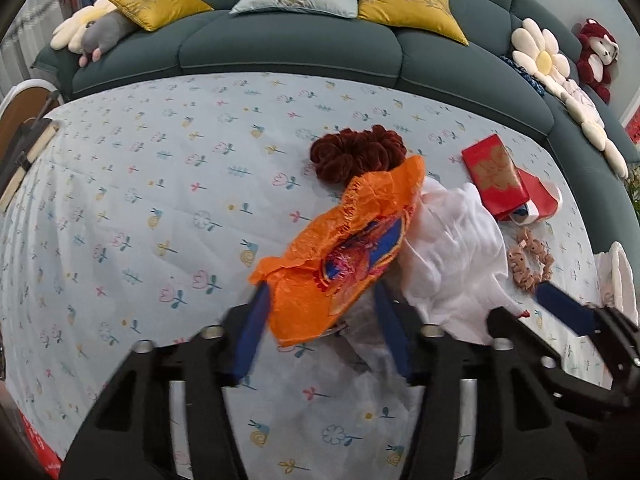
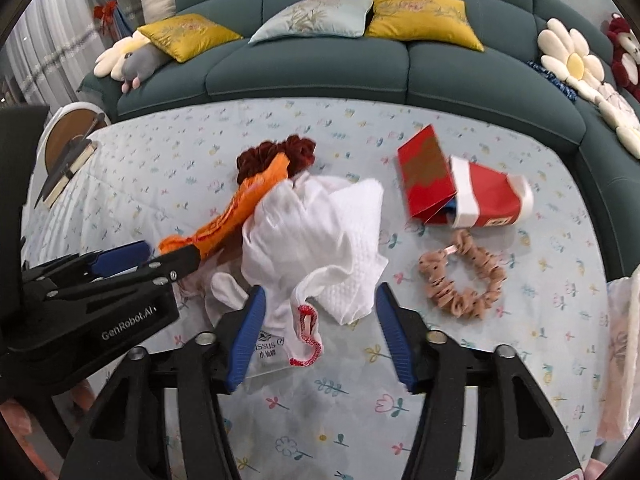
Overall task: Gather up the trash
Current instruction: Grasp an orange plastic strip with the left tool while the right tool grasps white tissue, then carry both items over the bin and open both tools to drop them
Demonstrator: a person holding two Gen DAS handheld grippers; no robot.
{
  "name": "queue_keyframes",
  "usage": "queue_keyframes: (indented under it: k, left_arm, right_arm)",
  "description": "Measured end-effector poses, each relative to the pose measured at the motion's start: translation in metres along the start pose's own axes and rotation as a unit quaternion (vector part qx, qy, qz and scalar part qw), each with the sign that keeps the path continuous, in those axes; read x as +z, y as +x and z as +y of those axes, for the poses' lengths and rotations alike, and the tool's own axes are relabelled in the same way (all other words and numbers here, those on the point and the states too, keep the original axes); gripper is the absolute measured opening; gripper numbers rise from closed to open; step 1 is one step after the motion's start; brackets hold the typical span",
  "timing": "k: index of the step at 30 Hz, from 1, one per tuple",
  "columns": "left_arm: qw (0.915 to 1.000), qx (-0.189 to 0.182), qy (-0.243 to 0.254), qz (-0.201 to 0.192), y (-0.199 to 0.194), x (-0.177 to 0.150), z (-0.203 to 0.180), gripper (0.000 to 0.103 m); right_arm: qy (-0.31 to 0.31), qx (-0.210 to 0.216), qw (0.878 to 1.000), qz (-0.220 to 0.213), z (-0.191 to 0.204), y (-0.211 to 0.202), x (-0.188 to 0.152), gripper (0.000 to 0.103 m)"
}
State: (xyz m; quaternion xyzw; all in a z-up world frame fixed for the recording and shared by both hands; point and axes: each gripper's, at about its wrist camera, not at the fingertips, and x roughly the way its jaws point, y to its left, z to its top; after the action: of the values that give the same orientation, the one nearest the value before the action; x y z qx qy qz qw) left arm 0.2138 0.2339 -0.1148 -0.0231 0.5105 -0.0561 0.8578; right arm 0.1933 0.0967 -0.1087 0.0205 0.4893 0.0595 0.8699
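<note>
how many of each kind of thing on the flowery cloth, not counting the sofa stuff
scrunchies: 2, dark red scrunchie, tan scrunchie
red cartons: 2, red box, red cup
orange wrapper: 1
white bag: 1
total: 6

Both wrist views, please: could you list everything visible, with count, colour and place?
orange wrapper: one, orange, between the left fingers, raised over the table
white cloth: one, white, crumpled mid-table
dark red scrunchie: one, behind the cloth
tan scrunchie: one, right of the cloth
red boxes: two, tipped over, right rear
tablecloth: one, pale blue, floral
sofa: one, teal, behind the table
cushions: three, two yellow, one pale blue
left gripper: open around the wrapper
right gripper: open over the cloth
</note>
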Motion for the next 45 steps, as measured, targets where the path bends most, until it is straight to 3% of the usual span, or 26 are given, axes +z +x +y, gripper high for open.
queue_keyframes:
  k: [4,6,14,21,28,36,45]
  left_arm:
    - [0.9999,-0.005,0.008,0.008,0.003,-0.003,-0.005,0.012]
    - [0.9999,-0.011,0.003,0.009,0.002,-0.004,-0.004,0.006]
    - [0.9991,-0.025,-0.018,-0.028,-0.036,-0.001,-0.006,0.002]
    - [0.997,-0.042,0.002,-0.064,-0.078,0.01,-0.044,0.001]
    - [0.9926,-0.07,0.034,-0.093,-0.117,0.019,-0.102,0.001]
    - [0.9829,-0.116,0.09,-0.112,-0.152,0.017,-0.191,0.002]
    - [0.9675,-0.155,0.165,-0.113,-0.172,0.003,-0.292,0.002]
  right_arm:
    - [0.002,0.011,1.0,0.017,-0.003,0.008,-0.004,0.024]
    - [0.006,0.017,1.0,0.022,-0.005,0.01,-0.005,0.009]
    - [0.02,0.03,0.999,-0.015,-0.018,-0.025,0.002,0.006]
    - [0.032,0.033,0.996,-0.077,-0.038,-0.082,0.018,0.005]
    - [0.051,0.022,0.989,-0.137,-0.074,-0.141,0.026,0.005]
    - [0.092,-0.015,0.975,-0.199,-0.148,-0.212,0.018,0.005]
    - [0.137,-0.06,0.962,-0.228,-0.228,-0.255,-0.007,0.005]
